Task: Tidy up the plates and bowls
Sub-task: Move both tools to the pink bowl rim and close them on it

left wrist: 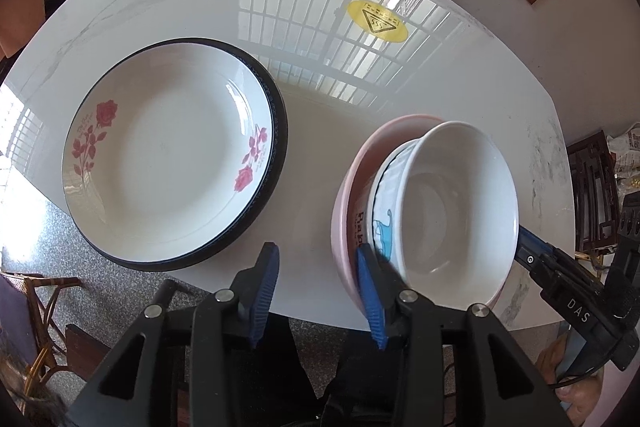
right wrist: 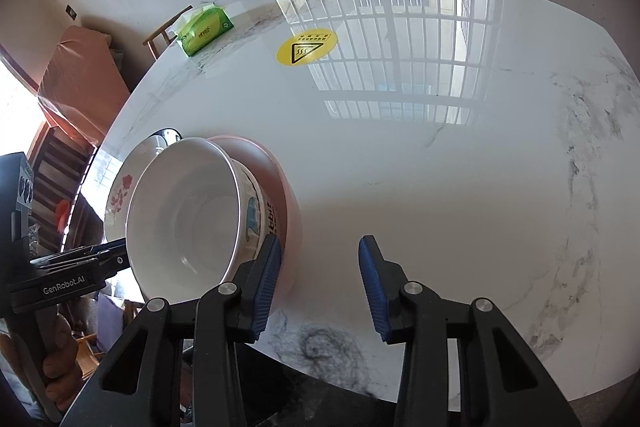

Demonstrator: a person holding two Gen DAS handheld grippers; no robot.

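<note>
Both views look forward and down across the white marble desk (left wrist: pixel 460 75) from its near edge. The left wrist camera sits close above the rose plate (left wrist: pixel 168 163) and stacked bowls (left wrist: pixel 452 211). The right wrist camera sees the same bowls (right wrist: pixel 192 207), yellow sticker (right wrist: pixel 306 45) and tissue pack (right wrist: pixel 204 31).

pink bowl (left wrist: pixel 349 187) mostly hidden behind white bowl (left wrist: pixel 452 203) at 4 o'clock, its lettering partly covered, rose plate (right wrist: pixel 120 195) mostly blocked at 9 o'clock in right wrist view, right claw (left wrist: pixel 532 251) tip hidden behind white bowl rim
</note>
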